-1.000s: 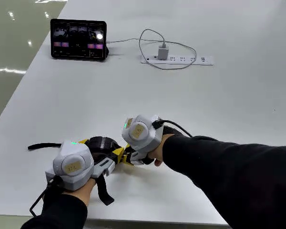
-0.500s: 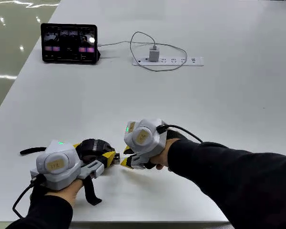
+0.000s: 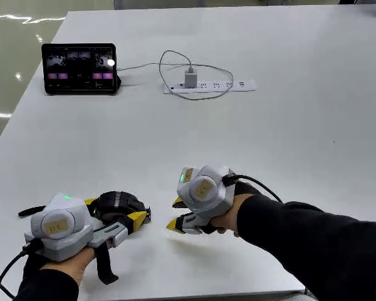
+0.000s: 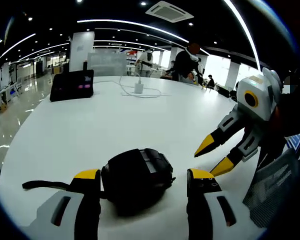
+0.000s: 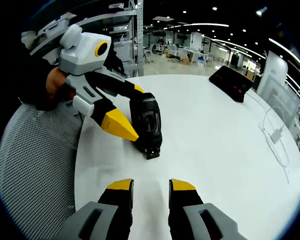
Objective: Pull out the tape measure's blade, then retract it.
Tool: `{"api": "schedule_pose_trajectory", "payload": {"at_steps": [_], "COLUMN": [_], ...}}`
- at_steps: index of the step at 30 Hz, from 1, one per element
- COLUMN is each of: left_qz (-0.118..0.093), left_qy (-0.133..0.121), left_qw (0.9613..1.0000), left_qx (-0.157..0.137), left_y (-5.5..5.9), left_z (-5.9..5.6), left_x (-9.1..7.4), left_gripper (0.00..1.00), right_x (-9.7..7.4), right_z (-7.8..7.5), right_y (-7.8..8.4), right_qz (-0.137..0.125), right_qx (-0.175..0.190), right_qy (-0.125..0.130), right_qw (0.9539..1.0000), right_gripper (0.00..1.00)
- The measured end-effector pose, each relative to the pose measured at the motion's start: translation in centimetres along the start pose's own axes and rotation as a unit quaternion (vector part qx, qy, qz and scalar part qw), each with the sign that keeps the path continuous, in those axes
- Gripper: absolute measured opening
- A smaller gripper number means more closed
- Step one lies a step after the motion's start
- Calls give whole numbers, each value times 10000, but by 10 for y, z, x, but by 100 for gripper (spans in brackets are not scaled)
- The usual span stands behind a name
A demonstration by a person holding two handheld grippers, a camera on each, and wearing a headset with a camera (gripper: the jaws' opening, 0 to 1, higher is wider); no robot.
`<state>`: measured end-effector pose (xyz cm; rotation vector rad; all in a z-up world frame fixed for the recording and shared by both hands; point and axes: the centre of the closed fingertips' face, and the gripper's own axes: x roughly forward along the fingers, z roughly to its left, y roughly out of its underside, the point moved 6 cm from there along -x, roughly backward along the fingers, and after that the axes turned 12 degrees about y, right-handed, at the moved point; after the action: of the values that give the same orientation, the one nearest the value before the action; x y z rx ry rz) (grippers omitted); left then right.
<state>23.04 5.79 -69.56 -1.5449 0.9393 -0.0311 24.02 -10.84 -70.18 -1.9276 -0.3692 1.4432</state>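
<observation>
The black tape measure [image 3: 116, 204] lies on the white table near its front left corner, with its black strap [image 3: 31, 211] trailing to the left. My left gripper [image 3: 114, 210] is shut on it, one yellow-tipped jaw on each side of the case [image 4: 137, 175]. No blade is drawn out; the hook end [image 5: 152, 152] sits at the case. My right gripper [image 3: 175, 214] hovers a little to the right of the tape measure [image 5: 146, 120], open, its jaws pointed at it and holding nothing. The left gripper view shows the right gripper [image 4: 211, 159] at right. The right gripper view has the left gripper [image 5: 130, 107] ahead.
A tablet [image 3: 80, 68] stands at the back left of the table. A white power strip [image 3: 210, 86] with a charger [image 3: 191, 78] and looped cable lies at the back middle. The table's front edge [image 3: 175, 295] runs close below both grippers. People stand far behind [image 4: 187, 62].
My right gripper has drawn back to the right, away from the tape measure's hook end, with nothing in it. The left gripper and tape measure stayed put; the head camera shifted.
</observation>
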Motion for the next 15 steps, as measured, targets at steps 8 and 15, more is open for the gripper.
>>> {"api": "schedule_pose_trajectory", "payload": {"at_steps": [8, 15], "left_qz": [250, 432], "left_qy": [469, 738], "left_qw": [9980, 9952], "left_qx": [332, 468], "left_y": [6, 8], "left_z": [1, 3], "left_x": [-9, -20], "left_gripper": [76, 85], "right_x": [-24, -46], "right_z": [-9, -13], "right_y": [17, 36], "right_qz": [-97, -124], "right_qx": [414, 640], "right_qy": [208, 458], "right_qw": [9989, 9968], "right_gripper": [30, 32]}}
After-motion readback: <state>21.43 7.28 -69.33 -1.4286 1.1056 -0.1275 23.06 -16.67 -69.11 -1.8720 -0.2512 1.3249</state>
